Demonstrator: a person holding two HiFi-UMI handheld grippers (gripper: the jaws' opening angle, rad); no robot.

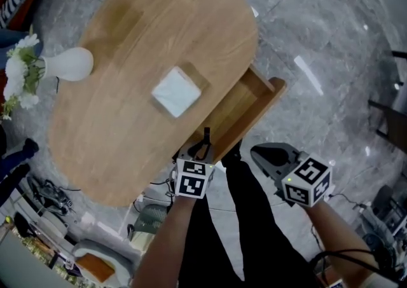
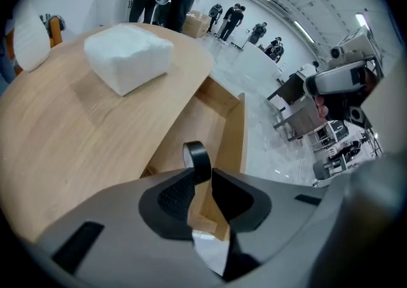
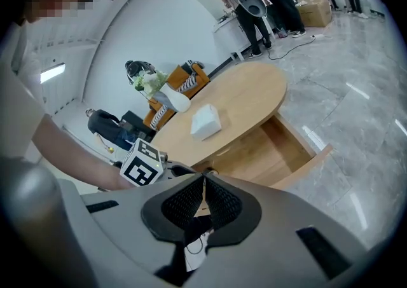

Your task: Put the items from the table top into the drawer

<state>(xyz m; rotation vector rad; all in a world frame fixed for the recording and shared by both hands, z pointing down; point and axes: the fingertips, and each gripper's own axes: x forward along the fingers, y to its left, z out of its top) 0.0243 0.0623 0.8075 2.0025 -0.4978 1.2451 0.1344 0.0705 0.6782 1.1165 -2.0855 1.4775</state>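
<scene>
A black tape roll stands on edge between the pads of my left gripper, which is shut on it. In the head view that gripper holds the roll over the near end of the open wooden drawer, at the table's edge. A white soft pack lies in the middle of the oval wooden table. My right gripper hangs shut and empty to the right of the drawer's front. In the right gripper view its jaws meet with nothing between them, and the drawer lies beyond.
A white vase with flowers stands at the table's left end. Cables and boxes clutter the floor at lower left. A dark chair is at the right edge. Several people stand far off.
</scene>
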